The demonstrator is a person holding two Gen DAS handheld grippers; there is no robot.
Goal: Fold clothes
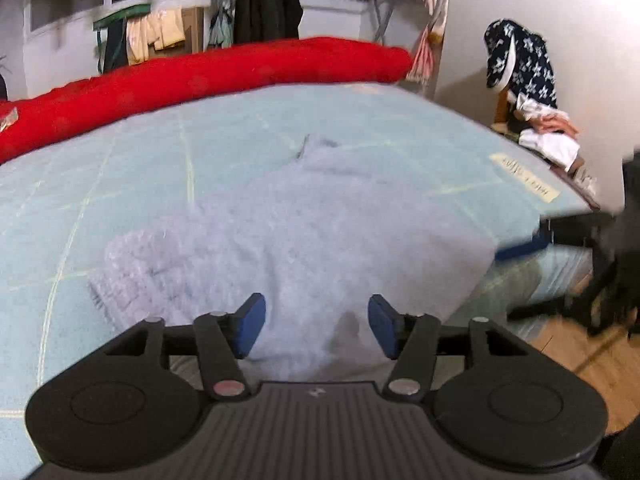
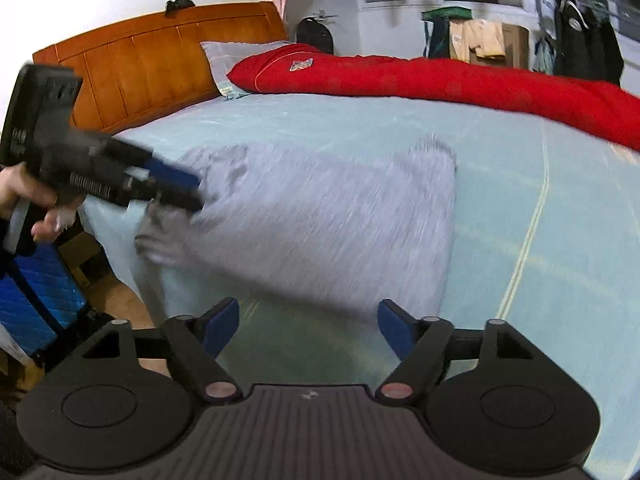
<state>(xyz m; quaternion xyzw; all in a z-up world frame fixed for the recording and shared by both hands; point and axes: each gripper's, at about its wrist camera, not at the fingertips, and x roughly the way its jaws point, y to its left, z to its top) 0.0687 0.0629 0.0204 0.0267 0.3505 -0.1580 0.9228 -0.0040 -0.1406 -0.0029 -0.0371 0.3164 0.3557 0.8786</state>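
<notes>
Nearest the right wrist camera, the right gripper [image 2: 308, 330] hangs over bare sheet with its 2 blue-padded fingers [image 2: 394, 330] spread wide and nothing between them, just short of the garment's near edge, probably lining up for a grab.

The left gripper [image 1: 316, 326] tilts down over the pale lavender-grey fuzzy knit garment [image 1: 296, 240]. Its fingers are also parted and pinch nothing I can see. From the right wrist view, a hand [image 2: 24, 196] grips its handle at the bed's edge.

The garment lies mostly flat on the light blue checked bedsheet [image 1: 120, 168], one end draping over the mattress edge. Beyond it, a long red quilt roll [image 1: 208, 76] sits well apart along the far side.
</notes>
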